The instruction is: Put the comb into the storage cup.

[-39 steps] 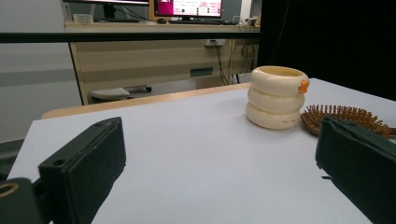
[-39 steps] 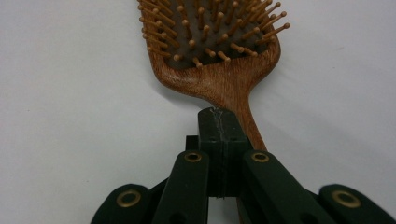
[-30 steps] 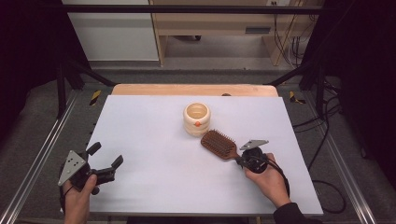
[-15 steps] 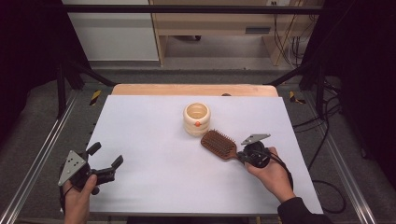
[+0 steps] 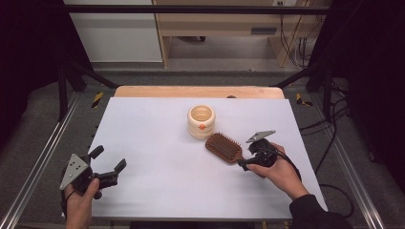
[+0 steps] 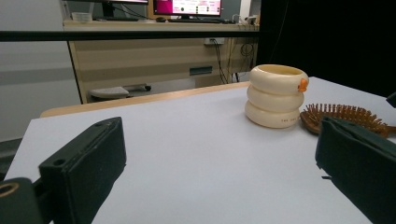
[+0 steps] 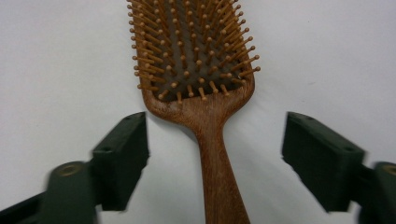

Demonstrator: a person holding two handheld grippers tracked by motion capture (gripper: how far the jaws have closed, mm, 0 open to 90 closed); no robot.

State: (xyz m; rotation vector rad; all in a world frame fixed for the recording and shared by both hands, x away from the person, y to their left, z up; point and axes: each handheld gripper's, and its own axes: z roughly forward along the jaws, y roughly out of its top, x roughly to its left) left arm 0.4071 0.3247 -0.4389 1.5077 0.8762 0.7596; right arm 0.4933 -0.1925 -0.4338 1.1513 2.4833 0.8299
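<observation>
A wooden hairbrush (image 5: pixel 223 147) lies bristles up on the white table (image 5: pixel 153 129), right of centre. My right gripper (image 5: pixel 244 164) is at its handle end. In the right gripper view the brush (image 7: pixel 196 60) has its handle running down between the two jaws. The right gripper (image 7: pixel 215 144) is open, its jaws have just been opening, and both pads stand clear of the handle. My left gripper (image 5: pixel 109 158) rests open near the front left edge with nothing between its jaws (image 6: pixel 219 154).
A cream ringed cup (image 5: pixel 201 121) with a small orange dot stands just behind the brush head, close to it (image 6: pixel 276 95). A wooden strip (image 5: pixel 198 91) borders the table's far edge. Metal rails run along both sides.
The right gripper's jaws have gone from shut on the brush handle to wide apart, and the hand has lifted slightly. The brush and the left gripper have stayed put.
</observation>
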